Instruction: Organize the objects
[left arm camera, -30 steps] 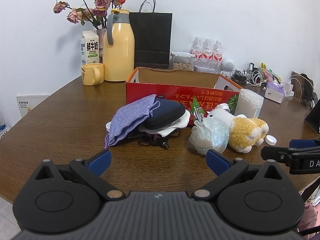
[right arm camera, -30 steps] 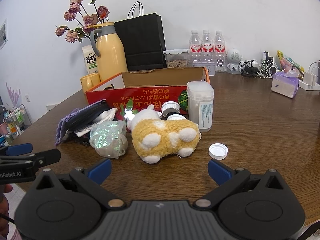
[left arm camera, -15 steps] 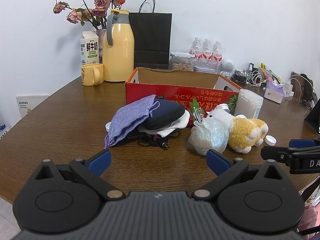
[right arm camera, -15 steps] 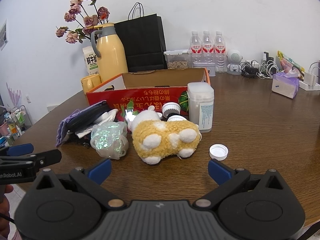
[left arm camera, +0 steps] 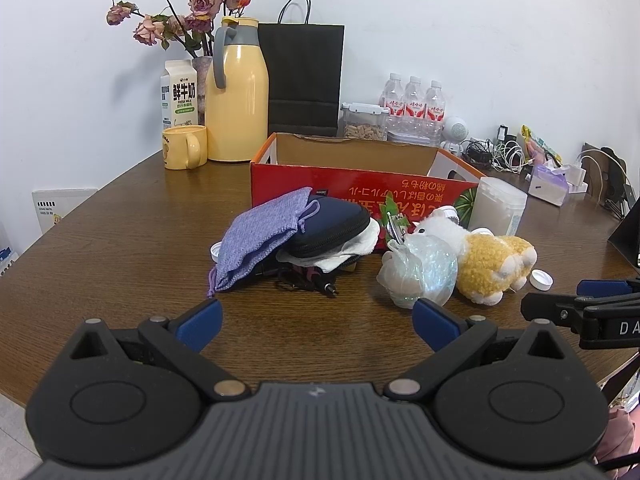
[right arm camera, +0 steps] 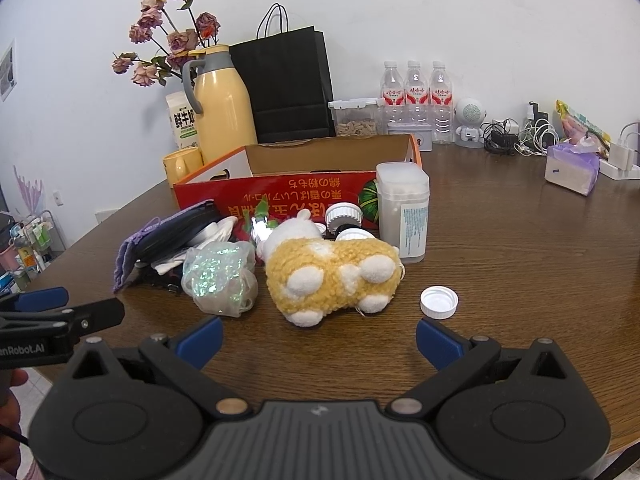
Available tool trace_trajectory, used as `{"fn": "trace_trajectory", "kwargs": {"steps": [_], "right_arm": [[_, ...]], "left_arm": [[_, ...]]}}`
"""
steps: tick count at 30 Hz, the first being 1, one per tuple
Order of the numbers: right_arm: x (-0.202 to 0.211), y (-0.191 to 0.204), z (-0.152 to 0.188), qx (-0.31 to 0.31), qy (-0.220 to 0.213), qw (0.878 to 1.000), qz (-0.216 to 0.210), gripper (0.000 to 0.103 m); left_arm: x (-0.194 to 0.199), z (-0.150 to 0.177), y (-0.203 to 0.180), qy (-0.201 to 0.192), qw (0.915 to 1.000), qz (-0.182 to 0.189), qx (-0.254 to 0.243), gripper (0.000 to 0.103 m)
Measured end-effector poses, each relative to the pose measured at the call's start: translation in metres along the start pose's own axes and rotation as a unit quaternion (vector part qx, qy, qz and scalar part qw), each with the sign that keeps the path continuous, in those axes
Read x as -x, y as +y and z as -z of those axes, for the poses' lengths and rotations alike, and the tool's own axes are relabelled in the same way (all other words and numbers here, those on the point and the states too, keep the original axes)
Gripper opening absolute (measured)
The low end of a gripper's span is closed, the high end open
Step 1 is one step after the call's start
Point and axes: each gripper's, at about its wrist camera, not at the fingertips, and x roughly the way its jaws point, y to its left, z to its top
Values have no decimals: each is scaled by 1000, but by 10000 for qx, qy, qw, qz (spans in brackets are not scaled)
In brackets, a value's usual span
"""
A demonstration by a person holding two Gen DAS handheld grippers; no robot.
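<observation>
An open red cardboard box (left arm camera: 360, 196) (right arm camera: 280, 192) stands mid-table. In front of it lie a purple cloth pouch (left arm camera: 260, 236) (right arm camera: 126, 256), a dark zip case (left arm camera: 332, 226), a crumpled plastic bag (left arm camera: 420, 272) (right arm camera: 220, 280), a yellow plush toy (left arm camera: 492, 264) (right arm camera: 332, 276), a white bottle cap (left arm camera: 541, 279) (right arm camera: 439, 302) and a clear plastic container (left arm camera: 498, 208) (right arm camera: 404, 212). My left gripper (left arm camera: 316, 318) is open and empty, short of the pouch. My right gripper (right arm camera: 318, 338) is open and empty, just short of the plush toy.
A yellow thermos (left arm camera: 236, 92), yellow mug (left arm camera: 185, 147), milk carton (left arm camera: 180, 94), dried roses, a black paper bag (left arm camera: 306, 80) and water bottles (left arm camera: 414, 100) line the back wall. Cables and a tissue pack (right arm camera: 572, 168) lie at the back right. The table edge is near both grippers.
Both grippers have shifted only slightly; the objects on the table have not moved.
</observation>
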Motion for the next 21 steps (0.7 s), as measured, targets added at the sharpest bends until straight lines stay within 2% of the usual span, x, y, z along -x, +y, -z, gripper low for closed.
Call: {"fn": "trace_trajectory", "kwargs": {"steps": [11,21], "right_arm": [[-5,-5,2,-32,0,10000,33,103],[-16,-46,7,-91,-294,9989,364,103]], "left_arm": [[-2,0,1,-7,10000,6,80,103],[-9,-4,14,-95,9995,-155,260,103]]}}
